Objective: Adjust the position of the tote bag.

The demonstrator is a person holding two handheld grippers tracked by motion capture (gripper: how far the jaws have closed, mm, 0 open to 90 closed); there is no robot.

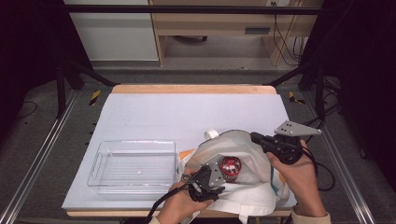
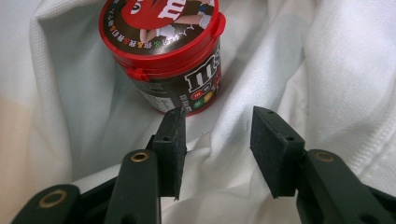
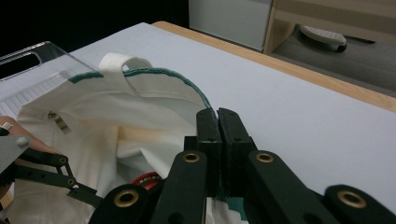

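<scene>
While the right tool [image 3: 217,114] pinches the bag's rim [image 3: 159,72], the left tool [image 2: 217,135] (jaws apart, empty) sits just short of the candy jar [image 2: 163,51].

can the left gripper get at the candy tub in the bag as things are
Probably yes. The right gripper pinches the white bag rim and holds it open, and the left gripper, jaws apart, already sits inside with the red-lidded candy tub just ahead, nothing between.

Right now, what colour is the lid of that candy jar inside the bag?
Red; the lid shows best in the left gripper view.
</scene>
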